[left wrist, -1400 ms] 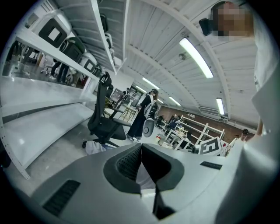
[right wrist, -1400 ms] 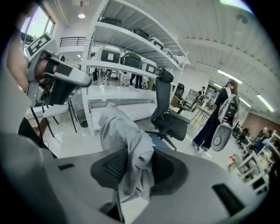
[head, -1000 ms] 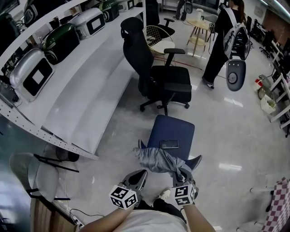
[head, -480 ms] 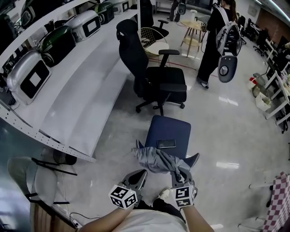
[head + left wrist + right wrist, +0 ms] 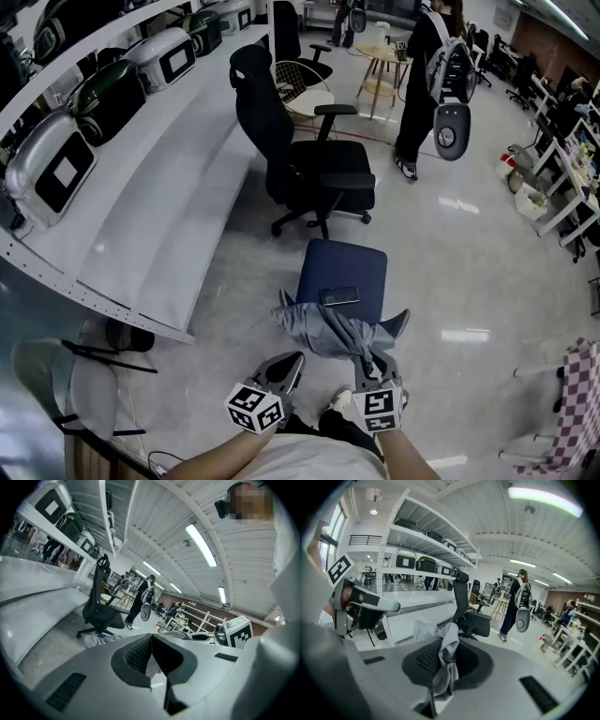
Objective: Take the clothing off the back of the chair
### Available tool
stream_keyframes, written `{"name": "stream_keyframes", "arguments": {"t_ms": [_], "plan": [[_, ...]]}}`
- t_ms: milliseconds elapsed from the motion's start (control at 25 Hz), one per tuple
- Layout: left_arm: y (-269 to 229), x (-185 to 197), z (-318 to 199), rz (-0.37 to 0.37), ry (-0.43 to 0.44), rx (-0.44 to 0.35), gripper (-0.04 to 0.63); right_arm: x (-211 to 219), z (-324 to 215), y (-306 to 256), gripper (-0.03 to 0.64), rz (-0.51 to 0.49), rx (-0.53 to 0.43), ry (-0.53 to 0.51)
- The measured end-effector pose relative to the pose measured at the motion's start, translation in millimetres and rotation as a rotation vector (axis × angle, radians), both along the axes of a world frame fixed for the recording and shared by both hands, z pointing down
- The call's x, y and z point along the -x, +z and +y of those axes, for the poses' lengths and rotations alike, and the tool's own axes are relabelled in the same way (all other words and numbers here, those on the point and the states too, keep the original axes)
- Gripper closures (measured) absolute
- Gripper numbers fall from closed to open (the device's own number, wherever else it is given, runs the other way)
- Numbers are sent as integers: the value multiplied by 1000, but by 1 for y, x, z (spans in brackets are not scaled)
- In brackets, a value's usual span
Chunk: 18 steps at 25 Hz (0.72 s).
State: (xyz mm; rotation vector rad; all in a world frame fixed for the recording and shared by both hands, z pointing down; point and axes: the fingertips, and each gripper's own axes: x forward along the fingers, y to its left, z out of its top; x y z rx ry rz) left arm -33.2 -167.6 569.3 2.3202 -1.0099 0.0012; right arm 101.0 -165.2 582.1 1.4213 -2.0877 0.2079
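Note:
A grey garment (image 5: 323, 330) hangs bunched over the back of a blue chair (image 5: 342, 272), close in front of me in the head view. A dark phone (image 5: 338, 296) lies on the seat. My right gripper (image 5: 373, 364) is shut on the garment's right end, and a fold of the cloth (image 5: 447, 653) shows pinched between the pads of the right gripper (image 5: 450, 641). My left gripper (image 5: 287, 366) hovers just below and left of the garment, apart from it. In the left gripper view the tips of that gripper (image 5: 151, 637) meet, and the garment (image 5: 96, 639) lies beyond them.
A black office chair (image 5: 309, 159) stands behind the blue one. A long white bench (image 5: 159, 216) with cases on its shelf (image 5: 56, 173) runs along the left. A person with a backpack (image 5: 427, 75) stands at the back. A wire chair (image 5: 75, 375) is at the lower left.
My right gripper has risen a little with the garment's end still pinched in it. The left gripper has hardly moved. The person at the back has shifted left in the picture.

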Motion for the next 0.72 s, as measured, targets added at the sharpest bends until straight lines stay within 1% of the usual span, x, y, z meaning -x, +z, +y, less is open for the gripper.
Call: {"name": "stream_keyframes", "arguments": {"t_ms": [240, 440, 720], "plan": [[-5, 7, 9, 30, 61, -18, 586, 16, 12, -23, 566, -15, -53, 65], [-7, 6, 24, 47, 111, -11, 586, 21, 31, -38, 566, -14, -72, 115], [-14, -2, 45, 50, 122, -34, 586, 24, 57, -48, 568, -38, -95, 107]]}}
